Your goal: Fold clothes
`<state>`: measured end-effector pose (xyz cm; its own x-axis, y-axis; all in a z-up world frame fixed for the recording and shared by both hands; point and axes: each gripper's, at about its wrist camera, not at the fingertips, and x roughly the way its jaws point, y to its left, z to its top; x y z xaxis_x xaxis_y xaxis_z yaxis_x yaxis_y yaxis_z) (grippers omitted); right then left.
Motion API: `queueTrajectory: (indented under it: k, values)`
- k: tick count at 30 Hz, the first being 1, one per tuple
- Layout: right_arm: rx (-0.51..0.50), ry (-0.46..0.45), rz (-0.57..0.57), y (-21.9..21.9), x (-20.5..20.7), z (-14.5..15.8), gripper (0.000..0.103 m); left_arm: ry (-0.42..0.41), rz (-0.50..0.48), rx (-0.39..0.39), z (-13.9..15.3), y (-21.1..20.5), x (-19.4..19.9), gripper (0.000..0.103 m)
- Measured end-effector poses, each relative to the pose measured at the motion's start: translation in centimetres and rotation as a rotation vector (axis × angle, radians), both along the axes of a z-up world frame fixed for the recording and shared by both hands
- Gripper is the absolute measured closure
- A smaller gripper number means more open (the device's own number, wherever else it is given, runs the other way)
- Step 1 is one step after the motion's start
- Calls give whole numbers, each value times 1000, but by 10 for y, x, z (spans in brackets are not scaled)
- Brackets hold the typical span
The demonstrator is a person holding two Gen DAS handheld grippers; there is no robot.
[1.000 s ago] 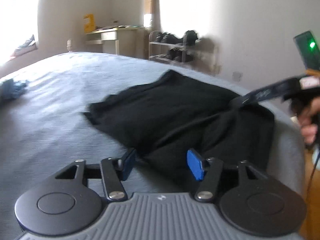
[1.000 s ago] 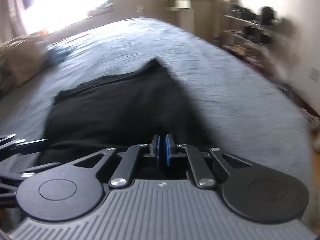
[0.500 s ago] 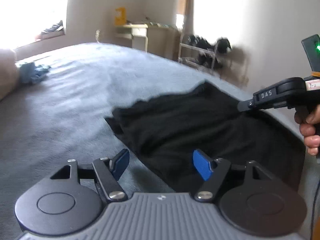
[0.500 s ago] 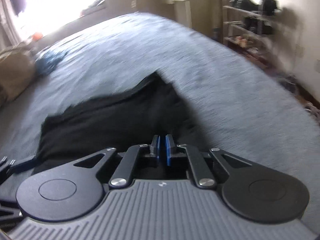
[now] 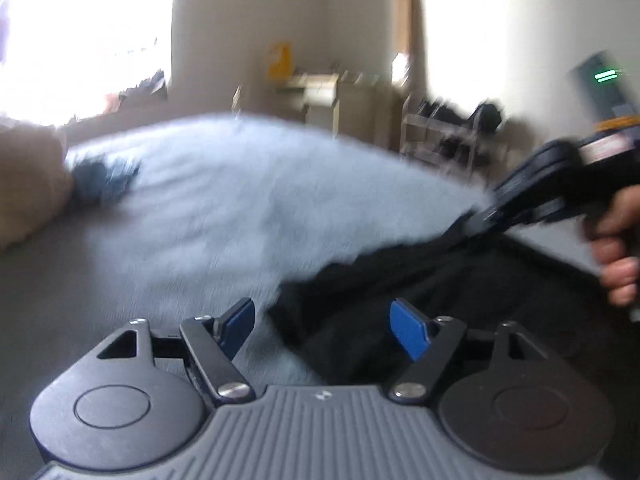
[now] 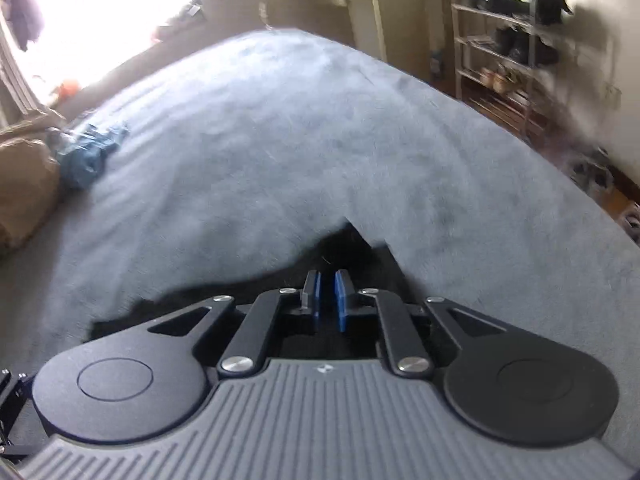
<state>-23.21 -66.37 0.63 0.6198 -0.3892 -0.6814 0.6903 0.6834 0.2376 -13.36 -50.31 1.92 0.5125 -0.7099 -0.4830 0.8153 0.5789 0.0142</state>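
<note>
A black garment (image 5: 460, 292) lies on a grey-blue bed (image 5: 224, 200). In the left wrist view it fills the lower right of the frame. In the right wrist view only a dark patch of it shows at the bottom middle, with a pointed corner poking up just above the blue pads.

The left gripper (image 5: 322, 326) is at the bottom of its own view. Its jaws are wide apart and opening more. The edge of the black garment lies between the two blue pads, but the pads do not press on it.

The right gripper (image 6: 327, 300) has its jaws clenched on the black garment, with only a thin slit between the blue pads. In the left wrist view this gripper reaches in from the right side of the frame, and its tip pulls a fold of the cloth up off the bed. A hand (image 5: 614, 248) holds its handle at the right edge.

A small blue cloth (image 6: 90, 150) sits on the bed at the left, well apart from the black garment. A tan pillow (image 6: 22, 188) is just beside it. A shoe rack (image 6: 516, 52) stands in the upper right of the right wrist view.
</note>
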Motion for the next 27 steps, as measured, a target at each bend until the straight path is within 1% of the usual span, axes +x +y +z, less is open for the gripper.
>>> queueTrajectory:
  k: [2, 3, 4, 5, 6, 7, 8, 9, 10, 12, 14, 16, 17, 19, 20, 22, 25, 26, 27]
  values:
    - [42, 41, 17, -9, 17, -10, 96, 28, -36, 33, -5, -18, 5, 19]
    - [34, 43, 2, -13, 21, -13, 98, 42, -24, 66, -10, -26, 11, 19]
    - [22, 42, -16, -17, 24, -16, 100, 57, 16, 106, -16, -34, 19, 18]
    - [10, 41, -34, -20, 27, -18, 100, 115, 33, 102, -19, -35, 31, 15]
    - [-18, 47, -64, -21, 24, -14, 100, 181, 44, 89, -21, -34, 44, 15]
    - [-49, 54, -95, -22, 21, -9, 98, 190, 61, 76, -16, -30, 48, 17]
    - [-81, 62, -127, -23, 18, -4, 94, 187, 80, 63, -11, -24, 50, 19]
    - [-86, 57, -126, -25, 13, 3, 94, 166, 89, 49, -5, -18, 48, 19]
    - [-69, 38, -89, -23, 7, 10, 94, 140, 96, 36, 1, -13, 46, 19]
    - [-38, 2, -30, -14, -7, 21, 94, 151, 75, 5, 11, -3, 45, 19]
    - [0, -25, 11, -3, -23, 30, 94, 182, 44, 0, 21, 8, 35, 19]
    - [53, -32, 73, 11, -40, 36, 94, 195, -20, -17, 31, 25, 17, 19]
    - [49, -15, 99, 19, -48, 39, 94, 196, -61, -27, 35, 34, 6, 19]
    - [25, 30, 133, 35, -65, 43, 93, 187, -136, -50, 33, 44, -16, 19]
    - [7, 55, 140, 43, -73, 44, 93, 186, -185, -49, 26, 47, -31, 19]
    - [7, 109, 140, 56, -91, 36, 93, 174, -270, -18, 13, 50, -62, 19]
    - [22, 199, 76, 64, -118, 11, 93, 157, -354, 46, -12, 49, -96, 18]
    - [19, 218, 54, 66, -128, 4, 93, 116, -387, 85, -22, 48, -107, 18]
    - [16, 235, 33, 68, -138, -2, 93, 53, -387, 101, -26, 52, -117, 18]
